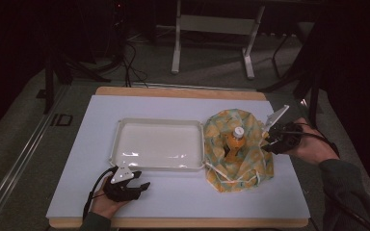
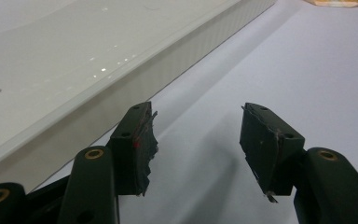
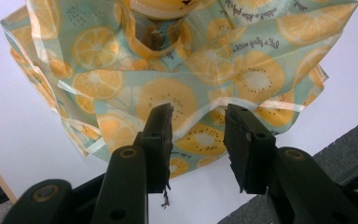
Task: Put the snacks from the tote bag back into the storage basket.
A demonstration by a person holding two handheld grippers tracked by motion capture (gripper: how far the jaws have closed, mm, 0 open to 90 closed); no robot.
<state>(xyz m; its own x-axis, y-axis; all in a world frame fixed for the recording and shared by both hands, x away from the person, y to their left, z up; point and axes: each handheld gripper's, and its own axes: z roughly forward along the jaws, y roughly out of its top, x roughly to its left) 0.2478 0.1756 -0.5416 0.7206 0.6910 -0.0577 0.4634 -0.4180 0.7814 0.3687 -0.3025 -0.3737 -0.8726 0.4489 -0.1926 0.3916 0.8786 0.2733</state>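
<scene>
A cloth bag (image 1: 243, 168) printed with orange slices lies on the right of the white board (image 1: 183, 195). An orange bottle (image 1: 234, 142) with a white cap stands upright inside it. My right gripper (image 1: 266, 142) is at the bag's right edge. In the right gripper view it (image 3: 198, 135) stands open, its jaws straddling the bag's (image 3: 98, 79) pale hem, with the bottle (image 3: 161, 5) just beyond. My left gripper (image 1: 142, 185) rests low on the board in front of the white tray (image 1: 159, 121), open with nothing between its fingers. In its own view it (image 2: 198, 135) points along the tray's wall (image 2: 121, 88).
The tray holds nothing and sits mid-board, its right rim touching the bag. The board lies on a wooden table (image 1: 183, 223). Behind the table a white stand's legs (image 1: 176, 43) and loose cables (image 1: 130, 62) are on the floor. A dark chair stands at the far right.
</scene>
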